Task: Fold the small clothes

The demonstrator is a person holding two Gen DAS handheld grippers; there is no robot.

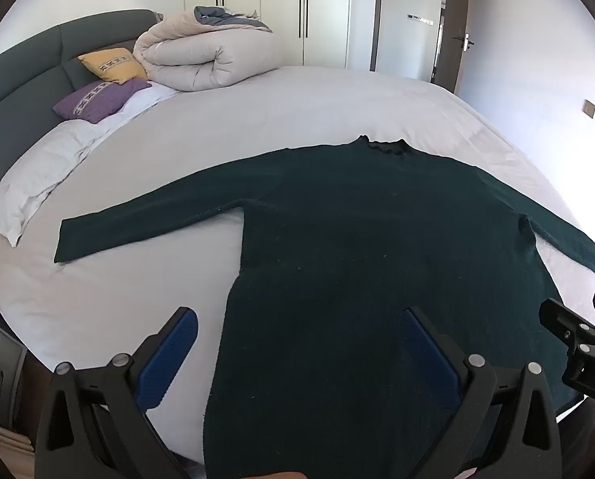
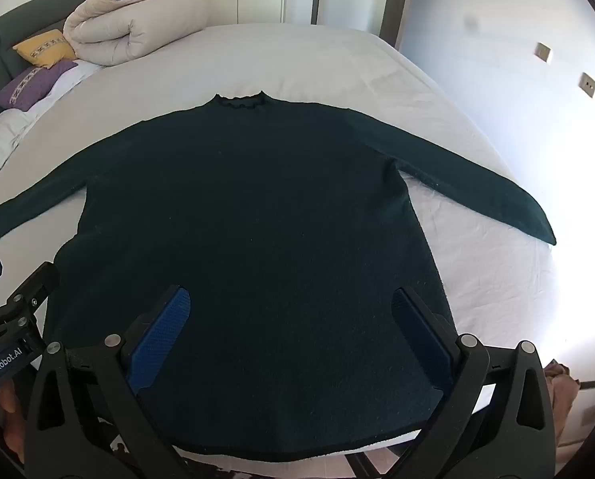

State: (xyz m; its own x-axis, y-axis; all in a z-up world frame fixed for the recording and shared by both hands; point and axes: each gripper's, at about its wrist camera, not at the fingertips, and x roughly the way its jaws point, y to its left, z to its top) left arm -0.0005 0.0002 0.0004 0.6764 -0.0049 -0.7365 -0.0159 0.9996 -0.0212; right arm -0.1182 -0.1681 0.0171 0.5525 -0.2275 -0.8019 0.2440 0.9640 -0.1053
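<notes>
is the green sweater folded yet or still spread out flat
Spread flat, unfolded. The dark green sweater lies face-up on the white bed, both sleeves stretched out to the sides, collar away from the cameras, hem near the open grippers.

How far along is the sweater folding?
Barely begun. Done: the sweater lies spread flat on the bed, both sleeves out to the sides. In hand: nothing; the left gripper and right gripper hover open over the hem end. Left: every fold, sleeves and body.
</notes>
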